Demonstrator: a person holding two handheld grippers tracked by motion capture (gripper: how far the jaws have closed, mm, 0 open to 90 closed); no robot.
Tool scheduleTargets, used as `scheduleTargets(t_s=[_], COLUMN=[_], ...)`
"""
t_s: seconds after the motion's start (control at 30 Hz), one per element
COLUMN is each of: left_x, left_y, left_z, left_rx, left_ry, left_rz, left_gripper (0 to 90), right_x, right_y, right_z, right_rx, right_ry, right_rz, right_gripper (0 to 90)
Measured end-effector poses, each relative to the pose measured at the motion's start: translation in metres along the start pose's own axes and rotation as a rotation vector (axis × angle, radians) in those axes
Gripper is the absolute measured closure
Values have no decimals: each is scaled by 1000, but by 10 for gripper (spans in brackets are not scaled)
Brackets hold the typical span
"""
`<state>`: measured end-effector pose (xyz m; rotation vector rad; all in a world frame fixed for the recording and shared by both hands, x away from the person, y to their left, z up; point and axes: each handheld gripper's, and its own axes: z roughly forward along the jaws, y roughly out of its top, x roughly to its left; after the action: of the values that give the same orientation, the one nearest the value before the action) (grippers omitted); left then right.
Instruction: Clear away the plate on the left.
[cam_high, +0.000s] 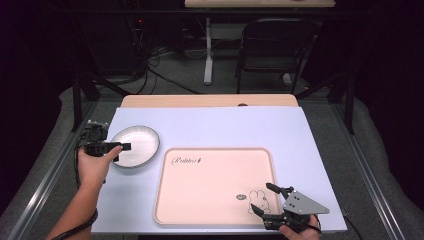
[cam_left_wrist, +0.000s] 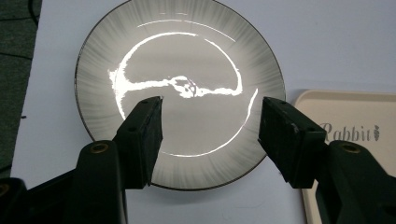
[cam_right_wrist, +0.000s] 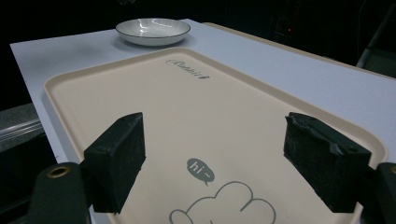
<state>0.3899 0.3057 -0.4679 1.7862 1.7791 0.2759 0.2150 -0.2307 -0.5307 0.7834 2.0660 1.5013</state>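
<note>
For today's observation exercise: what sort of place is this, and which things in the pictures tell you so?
Probably a lab or workshop set up for recording, not a home. A table stands on a dark floor with cables trailing behind it near a folding chair, and a person holds a gripper in each hand over a plate and a tray.

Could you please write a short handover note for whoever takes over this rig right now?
Left gripper: open, jaws above the plate, nothing held.
Right gripper: open, holding nothing, over the near right corner of the tray by the rabbit drawing.
Plate: on the table, just left of the tray, empty.
Done: nothing is on the tray so far.
Left: probably grasp the plate and set it on the tray.
</note>
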Motion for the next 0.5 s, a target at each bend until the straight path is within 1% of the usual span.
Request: scheduleTargets(t_s=[0.1, 0.23, 0.33, 0.4, 0.43, 0.5], left_x=[2, 6, 9, 13, 13, 15], left_y=[2, 6, 8, 10, 10, 12], left_z=[-1, -3, -2, -2, -2, -1], left_rx=[4, -2, 5, 4, 4, 1], left_ry=[10, 31, 45, 44, 44, 34], left_rz=[-3, -19, -29, -53, -53, -77], left_gripper=[396, 396, 395, 396, 397, 399], right_x=[0, 0, 0, 0, 0, 0], right_y=[0, 0, 0, 0, 0, 0], right_z=[0, 0, 0, 0, 0, 0], right_rx=[-1, 1, 2, 1, 1, 2], right_ry=[-1, 0, 1, 0, 0, 0], right_rz=[1, 2, 4, 3, 3, 5], right_gripper=[202, 202, 202, 202, 202, 202])
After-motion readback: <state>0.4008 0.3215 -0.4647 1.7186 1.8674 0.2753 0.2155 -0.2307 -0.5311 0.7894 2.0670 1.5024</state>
